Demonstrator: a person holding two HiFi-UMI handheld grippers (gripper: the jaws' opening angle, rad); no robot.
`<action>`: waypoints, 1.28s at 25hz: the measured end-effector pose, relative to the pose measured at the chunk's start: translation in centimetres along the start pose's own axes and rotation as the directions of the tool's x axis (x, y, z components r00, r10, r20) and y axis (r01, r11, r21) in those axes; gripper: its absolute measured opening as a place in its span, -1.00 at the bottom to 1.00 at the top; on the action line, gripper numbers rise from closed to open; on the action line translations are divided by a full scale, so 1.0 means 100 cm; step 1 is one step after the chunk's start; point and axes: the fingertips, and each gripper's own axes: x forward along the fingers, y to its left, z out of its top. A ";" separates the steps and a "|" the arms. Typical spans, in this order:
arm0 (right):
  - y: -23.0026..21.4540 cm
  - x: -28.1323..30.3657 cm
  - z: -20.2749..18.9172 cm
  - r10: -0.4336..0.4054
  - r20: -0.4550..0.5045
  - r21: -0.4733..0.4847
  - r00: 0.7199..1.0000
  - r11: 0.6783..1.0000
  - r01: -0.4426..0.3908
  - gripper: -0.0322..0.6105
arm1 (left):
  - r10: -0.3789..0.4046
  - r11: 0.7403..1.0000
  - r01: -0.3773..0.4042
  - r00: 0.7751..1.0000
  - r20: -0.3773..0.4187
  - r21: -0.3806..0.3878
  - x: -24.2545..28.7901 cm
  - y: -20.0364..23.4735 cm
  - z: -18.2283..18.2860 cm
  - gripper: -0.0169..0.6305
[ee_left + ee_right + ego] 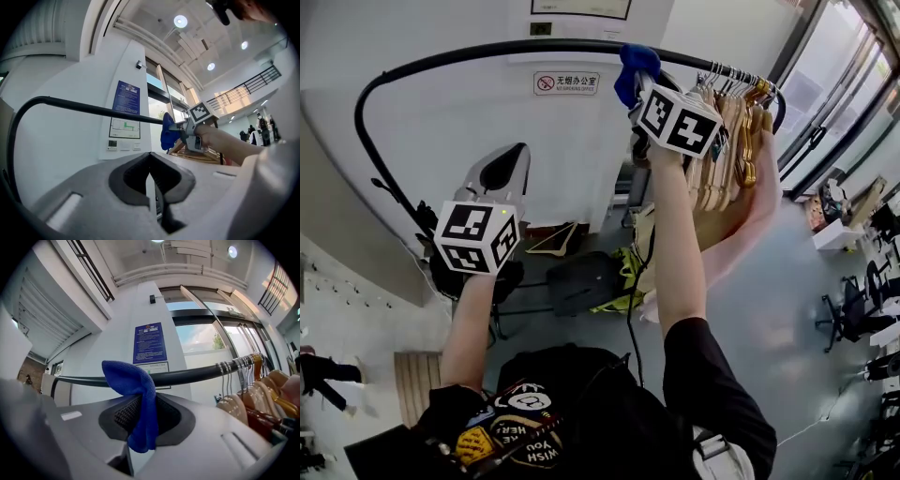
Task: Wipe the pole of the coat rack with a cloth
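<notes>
The coat rack's black pole [487, 52] arches across the top of the head view and bends down at the left. My right gripper [639, 82] is raised to it, shut on a blue cloth [634, 67] that presses against the pole. In the right gripper view the blue cloth [133, 397] hangs pinched between the jaws, its top lying over the pole [197, 374]. My left gripper [502, 173] is held lower, left of the cloth and below the pole, jaws shut and empty. In the left gripper view the pole [89, 108] runs to the cloth [168, 131].
Several wooden hangers [731, 141] hang on the pole's right end, close beside the cloth. A white wall with a sign [566, 83] stands behind the rack. A dark bag [581, 279] lies on the floor below. Chairs [853, 305] stand at the far right.
</notes>
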 end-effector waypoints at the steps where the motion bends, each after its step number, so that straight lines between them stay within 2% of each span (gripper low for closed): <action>1: -0.010 -0.001 0.000 -0.014 -0.002 -0.004 1.000 1.000 0.014 -0.66 | -0.004 1.000 0.004 1.000 -0.003 0.004 0.007 -0.003 -0.001 -0.94; 7: -0.025 0.000 -0.003 -0.012 -0.023 -0.049 1.000 0.999 0.011 -0.66 | -0.015 1.000 0.015 1.000 -0.008 0.005 0.024 -0.024 -0.002 -0.94; 12: 0.010 -0.004 0.006 0.043 0.010 -0.055 0.999 0.998 -0.043 -0.66 | -0.001 1.000 0.001 1.000 -0.015 0.012 0.010 -0.021 -0.002 -0.94; 18: 0.105 0.013 -0.002 0.197 -0.011 -0.041 0.980 0.980 -0.197 -0.66 | 0.078 0.997 -0.078 0.997 0.004 0.013 -0.025 0.016 0.006 -0.94; 22: 0.168 0.024 -0.008 0.267 -0.027 -0.043 0.963 0.963 -0.268 -0.66 | 0.125 0.992 -0.126 0.992 0.010 0.021 -0.058 0.038 0.013 -0.94; 26: 0.252 0.043 -0.018 0.372 -0.031 -0.037 0.928 0.927 -0.373 -0.66 | 0.224 0.974 -0.225 0.974 0.029 0.033 -0.104 0.083 0.022 -0.94; 32: 0.347 0.066 -0.030 0.455 -0.053 -0.039 0.889 0.888 -0.458 -0.66 | 0.309 0.950 -0.310 0.951 0.030 0.045 -0.148 0.133 0.027 -0.94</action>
